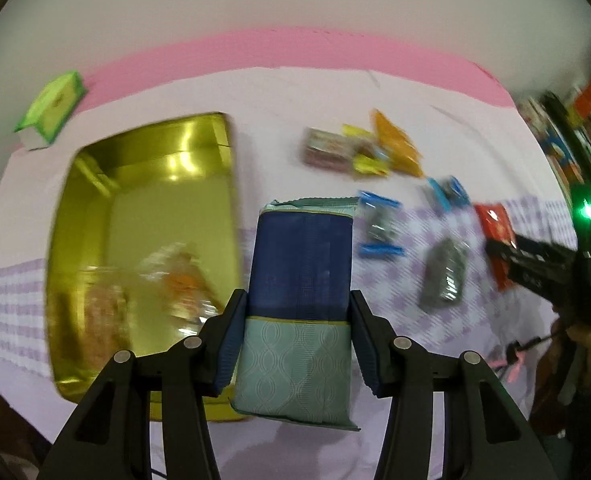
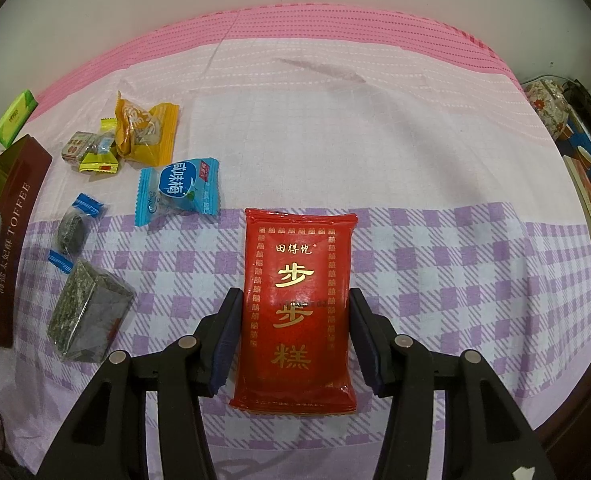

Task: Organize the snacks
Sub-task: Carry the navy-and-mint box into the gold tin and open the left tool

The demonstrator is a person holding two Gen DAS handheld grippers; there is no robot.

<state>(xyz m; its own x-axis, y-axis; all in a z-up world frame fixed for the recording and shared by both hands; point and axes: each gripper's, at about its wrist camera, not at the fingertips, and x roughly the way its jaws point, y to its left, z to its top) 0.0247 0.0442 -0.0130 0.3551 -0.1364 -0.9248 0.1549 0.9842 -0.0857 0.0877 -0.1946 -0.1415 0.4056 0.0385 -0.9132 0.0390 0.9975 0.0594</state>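
- L gripper (image 1: 297,338): jaws closed on a blue-and-teal snack packet (image 1: 300,308), pads pressed to both its long edges; pkt upright in the grip, clear of the cloth.
- R gripper (image 2: 295,338): jaws astride a red snack packet (image 2: 297,308) w/ gold characters; pads sit at both long edges, so it reads as gripped. Pkt lies along the fingers, over the purple checks.
- Gold tin (image 1: 143,240), left-wrist view: open, just left of the held blue/teal pkt; clear-wrapped snacks (image 1: 175,280) inside, blurred.
- Loose snacks on the tablecloth (image 2: 415,180), right-wrist view, all left of the red pkt: light-blue candy packet (image 2: 179,192) nearest; orange packet (image 2: 145,134) and small yellow wrappers (image 2: 99,162) behind it; blue-twist dark candy (image 2: 71,228); dark seaweed-like block (image 2: 89,312) nearest the camera.
- Far left edge: brown "TOFFEE" lid (image 2: 9,240), tilted; green box (image 2: 13,118) behind it, near the cloth's pink band.
- Right gripper also seen at right edge of the left-wrist view, a green light on it.
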